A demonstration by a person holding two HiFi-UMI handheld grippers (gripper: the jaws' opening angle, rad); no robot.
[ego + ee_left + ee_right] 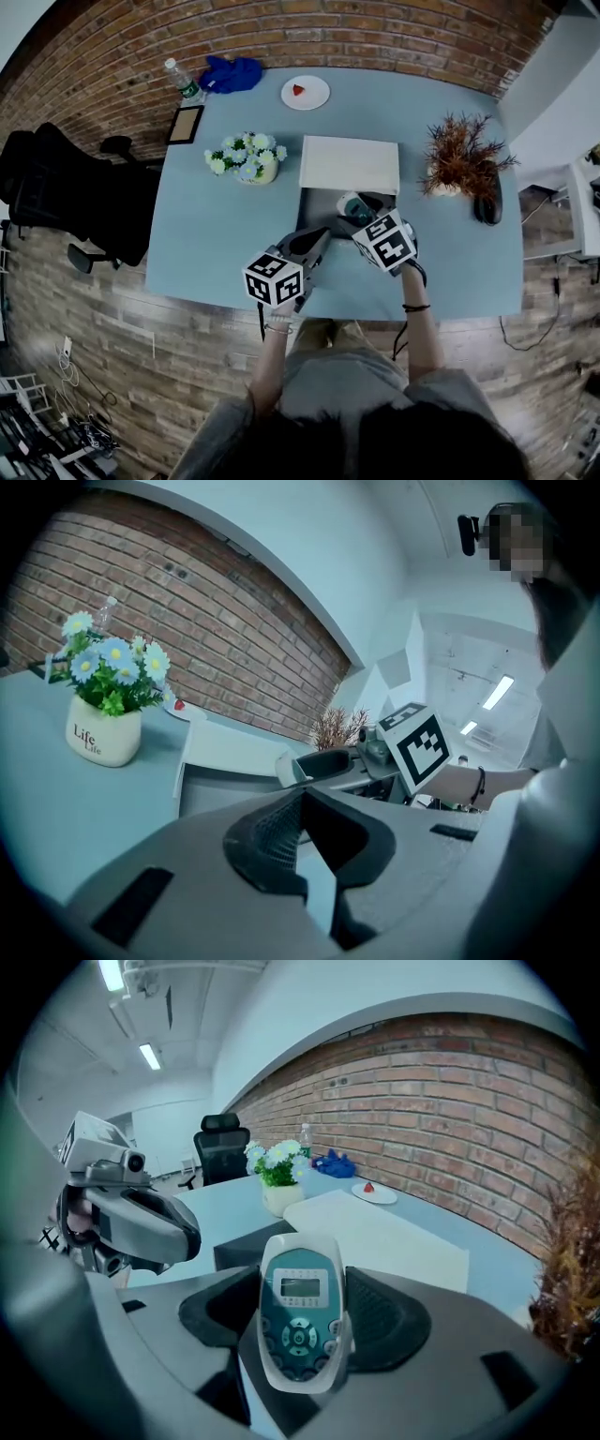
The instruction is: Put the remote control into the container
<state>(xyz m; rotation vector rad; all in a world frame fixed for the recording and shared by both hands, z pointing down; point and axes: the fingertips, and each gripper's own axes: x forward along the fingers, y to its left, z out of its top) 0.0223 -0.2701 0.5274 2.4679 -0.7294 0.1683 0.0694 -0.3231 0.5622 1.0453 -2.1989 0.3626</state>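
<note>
Head view: the right hand-held gripper [364, 217] is clamping the remote control [355, 208] and hovering over the right part of the open dark container [314, 208], so it looks like a short drop straight down is all that's left. The left hand-held gripper [317, 242] is hanging just beside the container's front edge. The white lid [349, 164] is lying right behind the container, while the flower pot [248, 161] and the dried plant [459, 155] are sitting well apart on the counter [216, 244].

Left gripper view: its jaws are pinching together on nothing. Nothing seems to be blocking the container.

Right gripper view: the remote's long axis is running along the jaws, buttons facing up, nose pointing toward the lid and brick wall.
</note>
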